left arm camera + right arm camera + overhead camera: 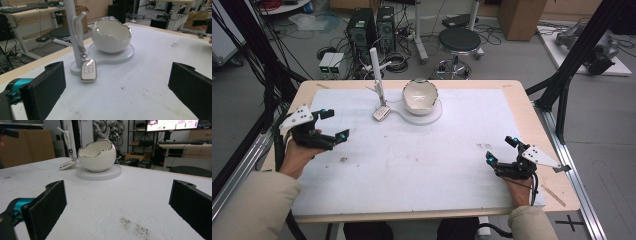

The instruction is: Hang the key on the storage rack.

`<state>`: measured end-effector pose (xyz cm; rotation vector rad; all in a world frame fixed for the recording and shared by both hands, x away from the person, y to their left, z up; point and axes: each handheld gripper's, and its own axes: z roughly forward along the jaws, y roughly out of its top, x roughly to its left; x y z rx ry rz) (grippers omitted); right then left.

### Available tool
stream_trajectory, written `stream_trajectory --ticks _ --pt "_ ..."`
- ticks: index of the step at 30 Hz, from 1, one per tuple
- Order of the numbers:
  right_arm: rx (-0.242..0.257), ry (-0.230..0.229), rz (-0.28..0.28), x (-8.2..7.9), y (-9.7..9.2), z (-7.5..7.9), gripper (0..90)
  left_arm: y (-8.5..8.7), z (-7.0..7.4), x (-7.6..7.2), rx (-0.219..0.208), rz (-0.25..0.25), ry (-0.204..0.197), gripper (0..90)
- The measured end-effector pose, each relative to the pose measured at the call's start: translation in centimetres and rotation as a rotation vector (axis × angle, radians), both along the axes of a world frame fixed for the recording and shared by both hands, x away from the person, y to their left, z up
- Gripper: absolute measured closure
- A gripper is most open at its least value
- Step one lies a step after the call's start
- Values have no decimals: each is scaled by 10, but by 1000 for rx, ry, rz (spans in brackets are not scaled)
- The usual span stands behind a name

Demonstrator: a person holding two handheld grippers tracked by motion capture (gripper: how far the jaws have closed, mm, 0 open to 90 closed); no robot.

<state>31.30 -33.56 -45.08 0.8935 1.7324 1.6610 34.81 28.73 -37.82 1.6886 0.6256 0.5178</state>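
**Approach Stage: Key Fob on Stand, Both Tools Idle**

Workshop clutter, cables, computer towers and a stool point(459, 41) surround the tabletop point(532, 107), which carries a white mat marked by a few dark smudges. At the far middle of the mat stands a white holder: a flat base point(117, 56) bearing an egg-shaped bowl point(111, 37) with a jagged silver rim, and beside it an upright post point(70, 30) with a side hook. A key fob point(88, 70) hangs from that hook on a strap; its lower end appears to rest on or just above the post's foot, though contact cannot be confirmed.

Tool status:
1. Left tool point(333, 126): jaws wide apart, holding nothing, at the left side of the mat, aimed toward the key fob and nearer to it than the other tool.
2. Right tool point(502, 150): jaws wide apart, holding nothing, near the right front edge, well apart from the holder.

Step in hand, as judged: approach has not begun; neither tool touches anything. The next move likely calls for the left tool to advance on the key fob, align both jaws across its flat faces, close, then lift the strap clear of the hook. The bowl stands close beside the post, so clearance on that side is limited.
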Motion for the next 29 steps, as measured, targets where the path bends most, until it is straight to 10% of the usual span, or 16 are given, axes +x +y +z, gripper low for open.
stream_trajectory --ticks 14,22,29 --pt "-11 -5 4 0 1 0 5 4 -46 -62 -71 106 -76 17" --pt "-18 1 6 -1 2 0 5 5 -72 -72 -114 119 -55 17" --pt "-26 -5 3 -1 3 0 5 10 -75 -81 -182 158 -135 17"
